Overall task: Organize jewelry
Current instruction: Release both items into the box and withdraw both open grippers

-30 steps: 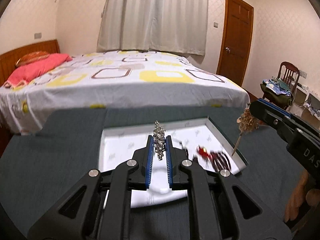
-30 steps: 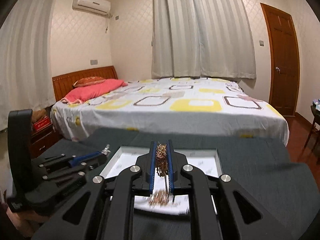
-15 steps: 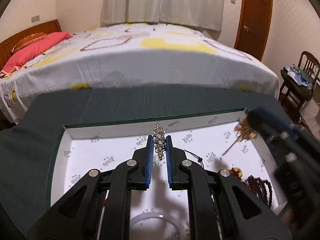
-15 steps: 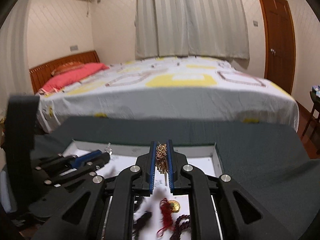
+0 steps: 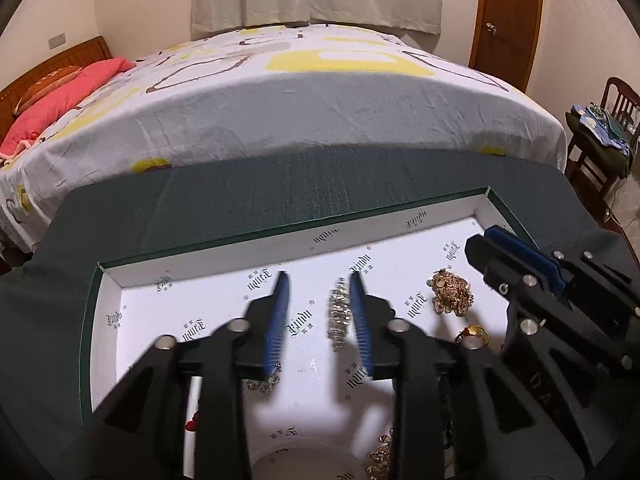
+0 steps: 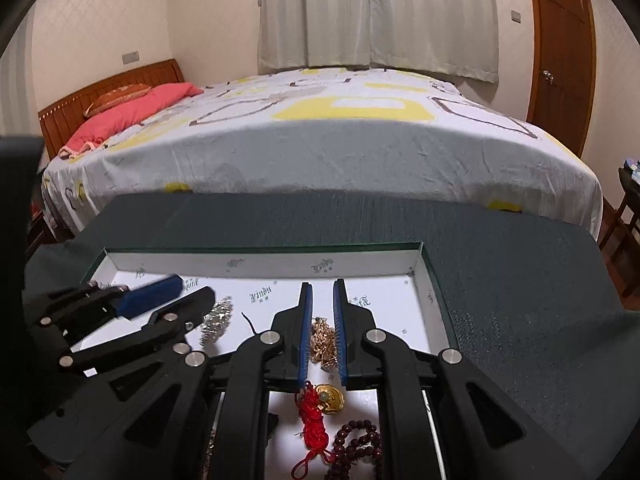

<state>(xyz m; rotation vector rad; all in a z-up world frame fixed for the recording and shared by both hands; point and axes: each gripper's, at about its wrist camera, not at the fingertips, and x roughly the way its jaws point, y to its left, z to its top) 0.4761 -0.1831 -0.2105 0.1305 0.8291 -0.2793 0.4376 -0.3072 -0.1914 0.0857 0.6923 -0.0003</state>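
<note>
A shallow box (image 5: pixel 96 320) with a green rim and a white, printed lining is seen on a surface (image 5: pixel 280 184) covered with dark green cloth, a bed (image 5: pixel 320 92) behind it.

In the left wrist view, the left claw (image 5: pixel 320 312) is spread wide over the box floor. A silver sparkly piece (image 5: pixel 338 318) is seen just beside the inner face of its right finger; whether it touches that finger or lies on the lining cannot be told. To the right, a gold piece (image 5: pixel 452 294) lies on the lining, with the right claw (image 5: pixel 486 242) just beyond it near the box's right wall. A small gold charm (image 5: pixel 474 332) is partly shown below the gold piece, and more gold links (image 5: pixel 380 456) are glimpsed at the bottom edge.

In the right wrist view, the right claw (image 6: pixel 320 292) is parted, with a narrow gap between its blue pads. The gold piece (image 6: pixel 323 340) is seen in that gap, lying on the lining below. Nearer the camera, a red knotted cord (image 6: pixel 312 420) with the gold charm (image 6: pixel 330 396) and a string of dark red beads (image 6: pixel 356 452) are held in the box. The silver piece (image 6: pixel 216 318) is seen at the left, beside the left claw (image 6: pixel 192 288).
</note>
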